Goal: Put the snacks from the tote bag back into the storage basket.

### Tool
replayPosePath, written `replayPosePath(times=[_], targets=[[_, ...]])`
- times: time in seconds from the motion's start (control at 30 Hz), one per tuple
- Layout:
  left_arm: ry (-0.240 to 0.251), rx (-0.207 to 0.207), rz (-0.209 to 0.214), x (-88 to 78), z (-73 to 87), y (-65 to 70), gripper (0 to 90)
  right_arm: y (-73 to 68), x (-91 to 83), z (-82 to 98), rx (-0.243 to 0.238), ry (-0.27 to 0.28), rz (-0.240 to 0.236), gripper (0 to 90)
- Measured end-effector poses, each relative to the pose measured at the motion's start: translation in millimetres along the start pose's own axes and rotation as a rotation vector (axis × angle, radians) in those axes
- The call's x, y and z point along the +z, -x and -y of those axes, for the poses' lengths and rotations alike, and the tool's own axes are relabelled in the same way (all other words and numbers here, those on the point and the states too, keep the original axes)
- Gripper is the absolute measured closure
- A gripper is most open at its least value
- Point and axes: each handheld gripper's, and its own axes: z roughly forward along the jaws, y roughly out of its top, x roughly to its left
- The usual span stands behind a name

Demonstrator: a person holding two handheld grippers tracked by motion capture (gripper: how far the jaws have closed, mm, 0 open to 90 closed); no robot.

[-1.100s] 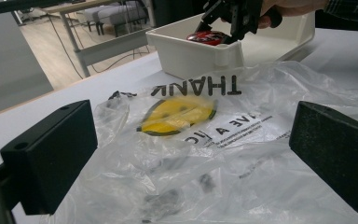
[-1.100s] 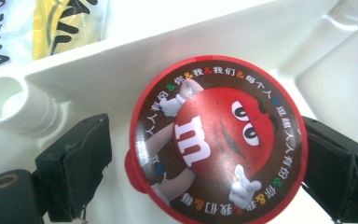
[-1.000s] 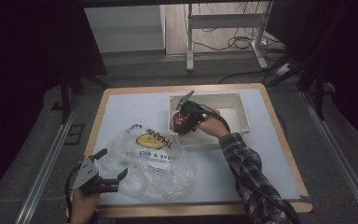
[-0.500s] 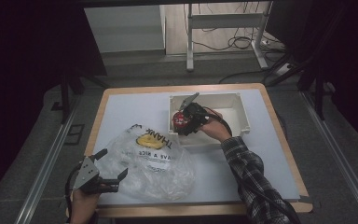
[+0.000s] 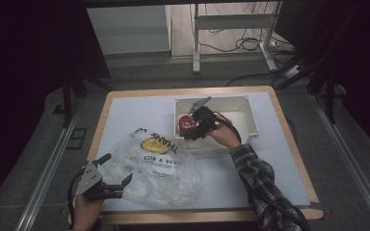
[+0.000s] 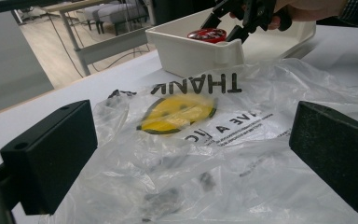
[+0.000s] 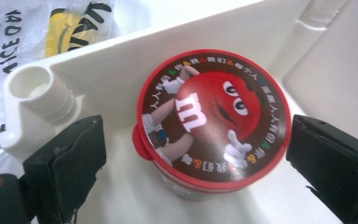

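Right gripper (image 7: 193, 163): jaws have just been opening, pads clear of the round red-lidded candy tub (image 7: 212, 123) between them. Centre before clamping.

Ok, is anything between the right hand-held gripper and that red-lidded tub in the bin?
Nothing visible. The right hand-held gripper has just been opening; its jaws stand on either side of the red-lidded tub, apart from it, inside the white bin.

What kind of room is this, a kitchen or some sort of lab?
Probably a lab or test room, not a kitchen: a bare work table lit among dark surroundings, loose cables on the floor behind it, and metal frame legs.
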Motion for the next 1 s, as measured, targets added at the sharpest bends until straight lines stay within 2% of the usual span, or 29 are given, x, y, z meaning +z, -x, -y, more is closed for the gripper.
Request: replayPosePath(times=[0.23,0.77,1.0], targets=[[0.001,-0.002,0.0,-0.1,0.2,-0.1,0.7,1.2,-2.1,4.7,0.008,0.012,0.011,4.8],[0.005,-0.006,0.002,-0.8,0.1,-0.2,0.7,-1.6,-7.7,9.0,0.029,0.066,0.004,4.8],[0.008,-0.008,0.002,-1.2,0.2,-0.6,0.7,-0.6,-11.4,11.5,0.036,0.07,0.004,4.8]])
